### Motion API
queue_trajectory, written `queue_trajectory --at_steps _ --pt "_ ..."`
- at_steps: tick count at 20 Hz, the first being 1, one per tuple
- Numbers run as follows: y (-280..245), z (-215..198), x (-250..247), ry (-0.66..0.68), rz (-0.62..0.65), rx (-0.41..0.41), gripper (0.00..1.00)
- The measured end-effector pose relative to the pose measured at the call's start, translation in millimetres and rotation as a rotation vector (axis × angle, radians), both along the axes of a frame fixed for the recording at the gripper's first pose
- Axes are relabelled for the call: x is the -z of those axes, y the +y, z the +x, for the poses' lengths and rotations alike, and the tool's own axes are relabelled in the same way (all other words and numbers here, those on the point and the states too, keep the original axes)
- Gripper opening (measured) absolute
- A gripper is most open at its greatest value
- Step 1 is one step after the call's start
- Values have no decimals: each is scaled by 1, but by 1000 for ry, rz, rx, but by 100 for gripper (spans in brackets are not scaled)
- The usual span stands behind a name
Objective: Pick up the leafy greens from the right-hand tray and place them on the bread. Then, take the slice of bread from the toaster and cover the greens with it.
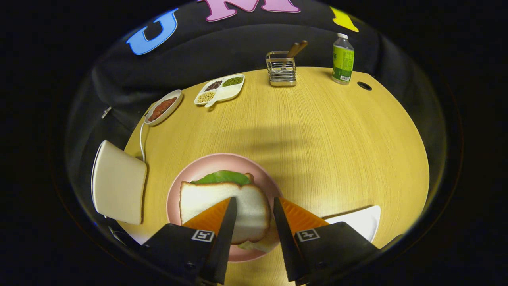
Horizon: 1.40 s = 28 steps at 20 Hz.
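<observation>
A pink plate (198, 167) sits on the wooden table just ahead of my fingers. On it lies a white bread slice (202, 198), flat on top of the leafy greens (223, 177), whose far edge sticks out from under it. A bit of the lower bread (256, 245) peeks out at the near side. My gripper (254, 203) hovers above the near right part of the top slice, open, with the fingers apart and not pressing on it. The white toaster (119, 182) stands left of the plate.
A white tray (359, 222) lies right of the fingers. Along the far side of the table stand a dish of red sauce (162, 108), a divided dish of beans (219, 89), a wire utensil holder (281, 69) and a green-labelled bottle (343, 59). A cable hole (364, 85) is near the bottle.
</observation>
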State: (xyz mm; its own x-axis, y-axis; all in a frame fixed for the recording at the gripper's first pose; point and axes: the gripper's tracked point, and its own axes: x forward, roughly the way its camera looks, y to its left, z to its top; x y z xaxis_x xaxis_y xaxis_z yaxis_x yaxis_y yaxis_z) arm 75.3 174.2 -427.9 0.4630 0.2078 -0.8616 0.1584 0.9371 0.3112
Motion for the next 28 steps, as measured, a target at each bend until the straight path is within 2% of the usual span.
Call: queue_trajectory --at_steps 1,3,4,5,10,14,22,28 --pt "1 3 -2 -15 0 -4 62" --pt "2 6 -7 -45 -1 -8 76" --pt "0 8 -10 -62 -21 -9 92" --pt "-5 7 -11 -80 -51 -14 99" --pt "-10 8 -27 -160 -80 -44 99" --pt "-19 11 -59 -276 -99 -71 99" --pt "-90 -8 -166 -633 -300 -200 98" --pt "-134 -48 -258 -847 -385 -214 98"
